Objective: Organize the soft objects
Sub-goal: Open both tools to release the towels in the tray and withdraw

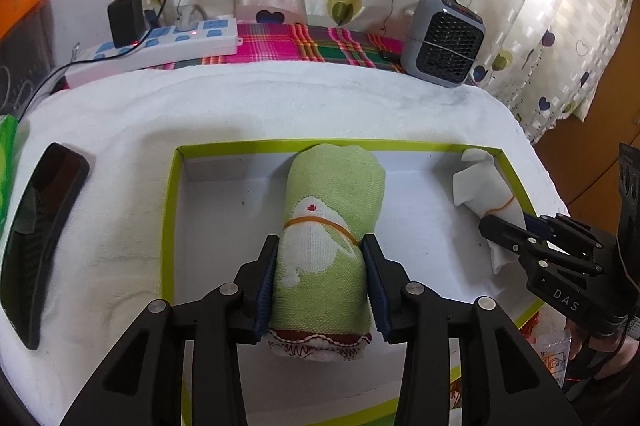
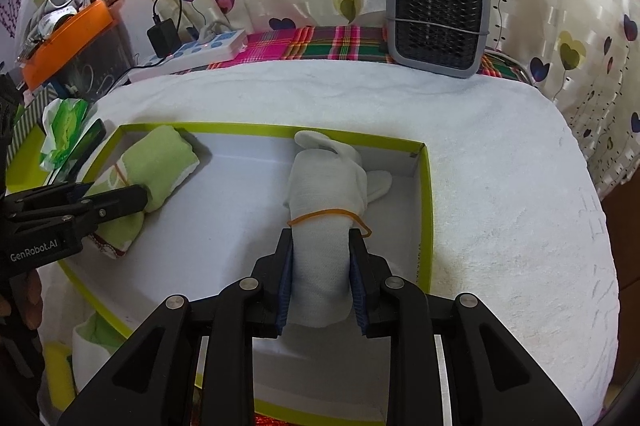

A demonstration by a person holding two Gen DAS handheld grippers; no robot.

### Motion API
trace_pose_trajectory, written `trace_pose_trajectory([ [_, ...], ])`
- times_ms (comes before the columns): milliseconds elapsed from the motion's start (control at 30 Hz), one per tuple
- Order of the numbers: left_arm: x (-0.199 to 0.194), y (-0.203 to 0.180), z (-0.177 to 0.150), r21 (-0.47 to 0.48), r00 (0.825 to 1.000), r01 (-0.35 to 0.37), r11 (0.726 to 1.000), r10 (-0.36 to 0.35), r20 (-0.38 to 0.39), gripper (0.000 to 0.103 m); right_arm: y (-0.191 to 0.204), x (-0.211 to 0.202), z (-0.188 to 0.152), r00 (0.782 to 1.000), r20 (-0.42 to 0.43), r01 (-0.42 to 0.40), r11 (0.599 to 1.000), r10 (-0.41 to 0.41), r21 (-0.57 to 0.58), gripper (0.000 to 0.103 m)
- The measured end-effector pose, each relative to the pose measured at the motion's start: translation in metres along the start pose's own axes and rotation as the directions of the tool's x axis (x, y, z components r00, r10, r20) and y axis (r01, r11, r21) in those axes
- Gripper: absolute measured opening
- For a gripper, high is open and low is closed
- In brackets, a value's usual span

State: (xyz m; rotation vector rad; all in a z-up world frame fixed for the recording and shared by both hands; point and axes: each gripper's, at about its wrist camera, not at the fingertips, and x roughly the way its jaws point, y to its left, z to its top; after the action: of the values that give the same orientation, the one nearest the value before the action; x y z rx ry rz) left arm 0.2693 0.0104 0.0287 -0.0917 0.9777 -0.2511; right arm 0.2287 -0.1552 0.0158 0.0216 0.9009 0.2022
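Observation:
A shallow white box with a lime-green rim (image 1: 168,210) (image 2: 426,210) lies on a white towel. My left gripper (image 1: 322,268) is shut on a rolled green towel (image 1: 332,194) bound with an orange rubber band, inside the box at its left part; the towel also shows in the right wrist view (image 2: 160,158). My right gripper (image 2: 322,264) is shut on a rolled white cloth (image 2: 324,186), also banded, inside the box near its right wall. The white cloth (image 1: 476,182) and my right gripper (image 1: 516,226) show at the right of the left wrist view.
A grey fan heater (image 2: 438,18) and a white power strip with a black charger (image 1: 160,40) stand at the back on plaid cloth. A black phone (image 1: 44,226) and a green tissue pack (image 2: 66,130) lie left of the box. Curtains hang behind.

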Motion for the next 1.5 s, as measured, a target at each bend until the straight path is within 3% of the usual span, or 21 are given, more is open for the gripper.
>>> trace_pose_trajectory([
  [300,-0.004,0.0,-0.001,0.002,1.0,-0.017,1.0,0.017,0.002,0.044,-0.003,-0.005,-0.001,1.0,0.024,0.009,1.0,-0.01,0.024,0.05],
  [400,-0.007,0.0,-0.002,0.002,1.0,-0.021,1.0,0.021,0.007,0.045,-0.003,-0.008,-0.003,0.999,0.034,-0.002,1.0,0.001,0.025,0.053],
  [500,-0.011,0.001,-0.004,-0.006,1.0,-0.022,1.0,0.022,0.015,0.053,-0.002,-0.012,-0.004,0.999,0.046,-0.004,1.0,0.003,0.026,0.056],
  [1000,-0.046,0.0,-0.018,-0.023,0.997,-0.029,0.999,0.03,0.065,0.053,0.001,-0.044,-0.016,0.995,0.101,-0.017,0.999,0.012,0.047,0.056],
  [1500,-0.101,-0.006,-0.062,-0.03,0.99,-0.001,1.0,0.006,0.14,0.053,0.003,-0.095,-0.054,0.982,0.183,-0.052,0.996,0.038,0.069,0.056],
])
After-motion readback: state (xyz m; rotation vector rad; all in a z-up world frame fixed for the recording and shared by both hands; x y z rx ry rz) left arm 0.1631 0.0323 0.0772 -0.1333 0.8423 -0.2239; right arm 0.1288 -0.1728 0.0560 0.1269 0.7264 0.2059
